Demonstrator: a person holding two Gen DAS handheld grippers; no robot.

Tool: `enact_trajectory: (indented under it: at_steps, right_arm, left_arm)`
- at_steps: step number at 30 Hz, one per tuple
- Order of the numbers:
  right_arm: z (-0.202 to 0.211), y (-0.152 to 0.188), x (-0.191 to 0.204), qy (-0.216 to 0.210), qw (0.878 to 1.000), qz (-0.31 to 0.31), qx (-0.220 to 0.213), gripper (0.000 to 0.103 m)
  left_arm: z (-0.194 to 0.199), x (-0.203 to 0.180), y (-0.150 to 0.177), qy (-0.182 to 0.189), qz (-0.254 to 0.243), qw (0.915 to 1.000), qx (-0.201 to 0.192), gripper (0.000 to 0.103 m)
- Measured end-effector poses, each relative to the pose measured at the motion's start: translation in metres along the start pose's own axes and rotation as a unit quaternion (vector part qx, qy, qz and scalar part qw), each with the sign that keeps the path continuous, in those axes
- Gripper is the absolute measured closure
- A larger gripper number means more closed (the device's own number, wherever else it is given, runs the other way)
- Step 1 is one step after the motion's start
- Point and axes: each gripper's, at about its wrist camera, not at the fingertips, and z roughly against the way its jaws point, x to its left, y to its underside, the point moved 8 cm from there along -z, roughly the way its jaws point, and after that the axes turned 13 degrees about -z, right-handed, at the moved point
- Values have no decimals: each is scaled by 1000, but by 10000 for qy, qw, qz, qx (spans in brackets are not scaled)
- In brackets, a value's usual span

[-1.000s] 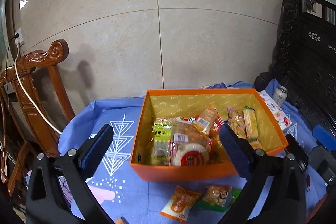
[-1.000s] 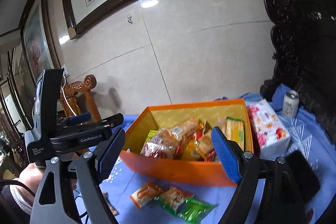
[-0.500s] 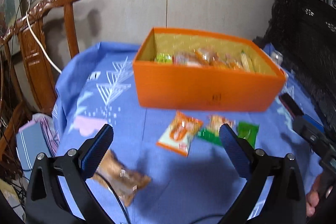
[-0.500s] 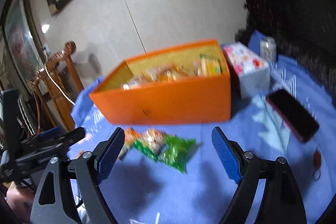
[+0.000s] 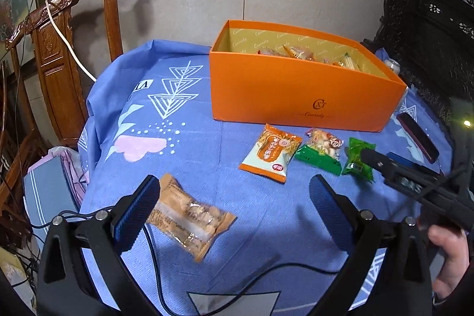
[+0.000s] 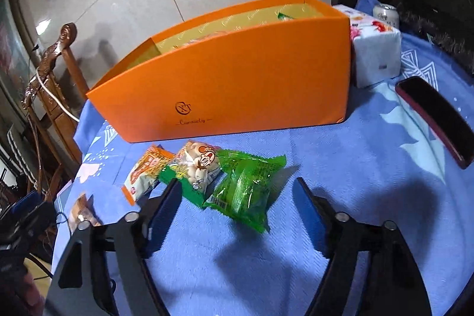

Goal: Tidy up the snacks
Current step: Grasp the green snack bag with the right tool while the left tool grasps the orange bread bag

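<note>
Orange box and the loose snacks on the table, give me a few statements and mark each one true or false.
1. The orange box already holds snacks. True.
2. The left gripper grips the brown packet. False: its fingers are open, the packet lying on the cloth.
3. The green packet lies in front of the open right gripper. True.
4. The drink can stands inside the box. False: it stands outside, behind the tissue pack.

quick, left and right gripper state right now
Left gripper: open, holding nothing, above the brown snack packet.
Right gripper: open, empty, near the green packet.
</note>
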Motion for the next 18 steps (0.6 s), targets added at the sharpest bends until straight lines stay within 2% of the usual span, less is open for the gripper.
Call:
enact_trajectory:
  at_steps: [3, 7, 11, 14, 18]
  right_arm:
    - [-14, 1, -1, 55, 9999, -138, 63, 41]
    - [-31, 5, -6, 71, 9992, -309, 255, 64]
    - [-25, 6, -11, 65, 9992, -359, 187, 68]
    - [-11, 11, -17, -120, 9983, -567, 114, 68]
    - [-4, 28, -24, -245, 9976, -608, 243, 68]
  left_arm:
    - [-1, 2, 4, 11, -16, 10000, 41, 4]
    - [-2, 5, 6, -39, -35, 10000, 68, 4]
    - [-8, 5, 6, 10, -41, 9999, 102, 4]
    - [-19, -1, 2, 122, -161, 9997, 102, 4]
    - [-45, -19, -16, 246, -654, 9976, -9, 4]
